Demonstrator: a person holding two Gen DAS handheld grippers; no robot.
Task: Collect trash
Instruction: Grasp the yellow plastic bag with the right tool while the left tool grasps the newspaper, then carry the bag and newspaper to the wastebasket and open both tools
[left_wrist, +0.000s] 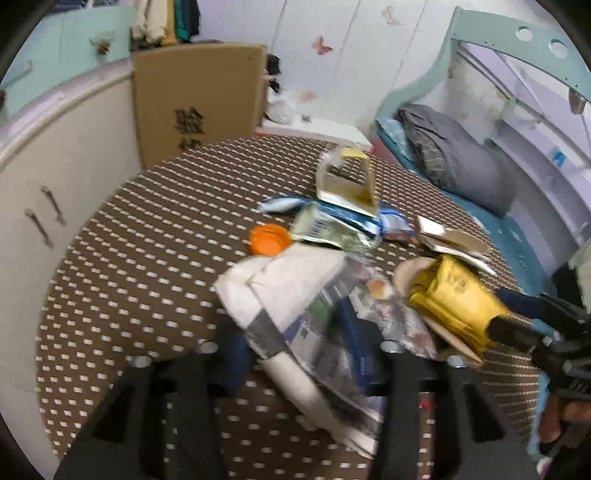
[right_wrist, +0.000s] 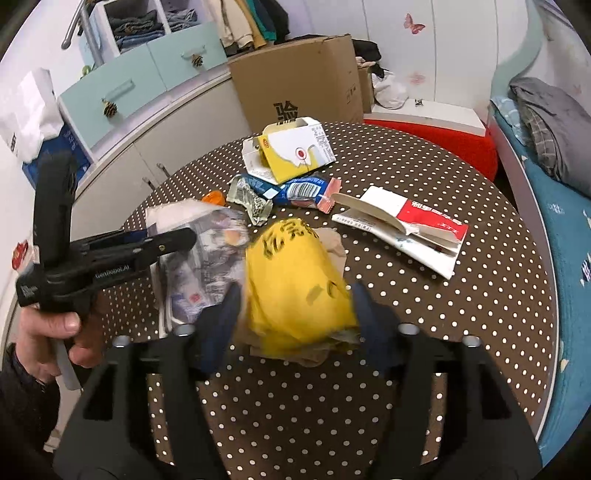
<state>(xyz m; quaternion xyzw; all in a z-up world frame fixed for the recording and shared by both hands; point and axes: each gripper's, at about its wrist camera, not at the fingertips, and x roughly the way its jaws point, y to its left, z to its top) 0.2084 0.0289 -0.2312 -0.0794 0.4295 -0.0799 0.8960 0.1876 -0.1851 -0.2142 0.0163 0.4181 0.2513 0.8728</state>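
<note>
A crumpled clear plastic bag with white paper (left_wrist: 295, 295) lies on the brown dotted table (left_wrist: 147, 240). It sits between the blue pads of my left gripper (left_wrist: 295, 343), which press on it. In the right wrist view the left gripper (right_wrist: 181, 236) comes in from the left onto the same bag (right_wrist: 207, 254). My right gripper (right_wrist: 295, 314) is shut on a yellow wrapper (right_wrist: 295, 280) with brown paper under it. That wrapper (left_wrist: 458, 299) and the right gripper (left_wrist: 509, 325) also show at the right of the left wrist view.
More trash lies further back on the table: an orange cap (right_wrist: 214, 197), a blue wrapper (right_wrist: 295, 190), a yellow-and-white carton (right_wrist: 291, 151) and a flattened red-and-white carton (right_wrist: 406, 225). Behind stand a cardboard box (right_wrist: 299, 77) and a red stool (right_wrist: 443, 140). A bed (right_wrist: 561, 221) runs along the right.
</note>
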